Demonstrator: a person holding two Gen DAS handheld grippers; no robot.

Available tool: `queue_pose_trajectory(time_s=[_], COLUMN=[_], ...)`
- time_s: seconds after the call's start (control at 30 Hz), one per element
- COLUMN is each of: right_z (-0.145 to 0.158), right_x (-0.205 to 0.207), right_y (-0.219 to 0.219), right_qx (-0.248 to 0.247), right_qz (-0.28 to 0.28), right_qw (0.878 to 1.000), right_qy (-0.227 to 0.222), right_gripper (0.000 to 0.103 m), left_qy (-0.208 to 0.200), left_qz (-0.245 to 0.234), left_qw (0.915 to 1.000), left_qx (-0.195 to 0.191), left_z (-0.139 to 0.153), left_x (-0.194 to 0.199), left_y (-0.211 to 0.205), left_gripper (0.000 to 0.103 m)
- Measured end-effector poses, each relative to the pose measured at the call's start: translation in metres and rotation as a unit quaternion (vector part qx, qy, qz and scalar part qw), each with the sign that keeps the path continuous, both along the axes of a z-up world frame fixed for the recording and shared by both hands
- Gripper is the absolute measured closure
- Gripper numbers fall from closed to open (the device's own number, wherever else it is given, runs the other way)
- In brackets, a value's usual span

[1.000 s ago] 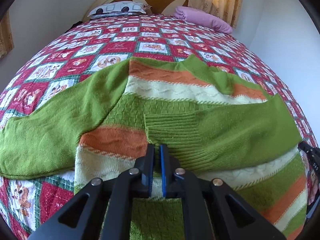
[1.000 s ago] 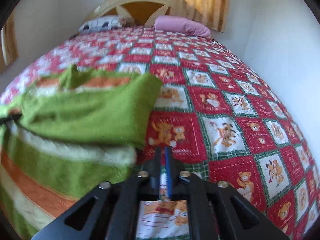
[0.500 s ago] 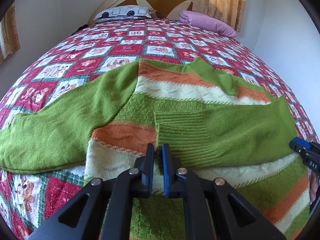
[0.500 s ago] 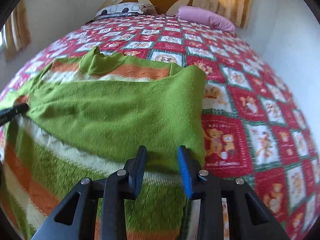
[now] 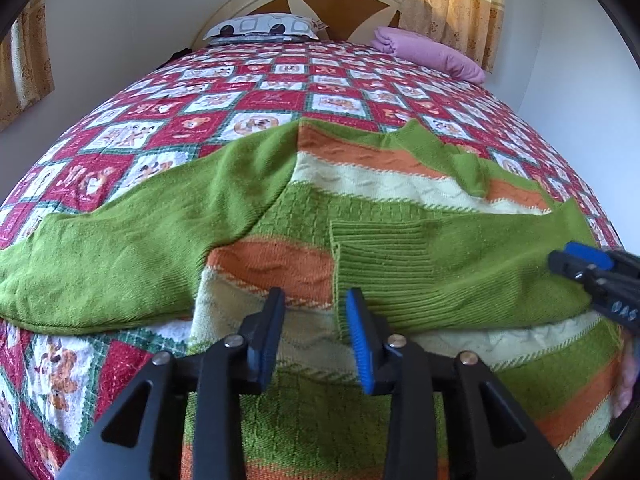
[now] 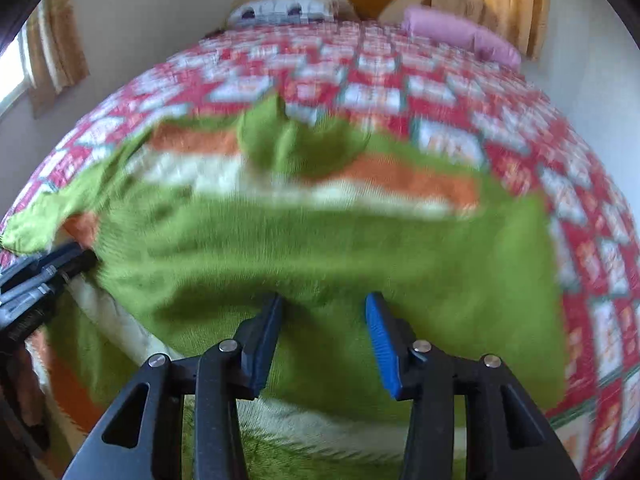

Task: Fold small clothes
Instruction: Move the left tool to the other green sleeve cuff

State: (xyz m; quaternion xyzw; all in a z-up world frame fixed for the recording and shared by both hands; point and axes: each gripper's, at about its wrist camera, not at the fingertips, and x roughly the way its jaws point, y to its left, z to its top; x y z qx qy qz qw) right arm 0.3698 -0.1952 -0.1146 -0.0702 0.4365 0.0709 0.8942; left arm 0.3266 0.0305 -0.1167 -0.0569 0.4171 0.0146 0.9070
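Both the left tool (image 5: 316,336) and right tool (image 6: 324,340) have spread apart, released above the striped sweater (image 5: 380,200), one sleeve folded across.

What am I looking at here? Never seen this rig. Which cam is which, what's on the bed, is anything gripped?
There is no robot arm. A person holds a two-finger tool in each hand, and each tool carries a fisheye camera looking forward along its fingers.

One picture is from the left tool; its fingers stand apart, so it is open and holds nothing. The right tool shows at that picture's right edge. The other picture, blurred, is from the right tool, also open and empty.

On the bed lies a patchwork quilt, and on it a striped sweater in green, orange and cream. Its right sleeve is folded across the body; its left sleeve lies spread out to the side. Two pillows sit by the headboard.
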Motion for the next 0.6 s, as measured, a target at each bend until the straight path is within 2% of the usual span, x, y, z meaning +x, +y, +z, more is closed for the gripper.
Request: queue_pose_trajectory(time_s=[0.33, 0.6], right_z=[-0.002, -0.004], right_x=[-0.029, -0.042], right_y=[0.003, 0.009], right_qx=[-0.020, -0.043], right_qz=[0.002, 0.008], right_qw=[1.000, 0.999], right_qy=[-0.007, -0.014], right_gripper=[0.058, 0.058], left_qy=[-0.003, 0.000], left_qz=[-0.004, 0.002], left_qw=[1.0000, 1.0000], left_qx=[0.000, 0.001], left_z=[-0.001, 0.000], left_x=[0.001, -0.004], left_y=[0.000, 0.001], left_gripper=[0.065, 0.058])
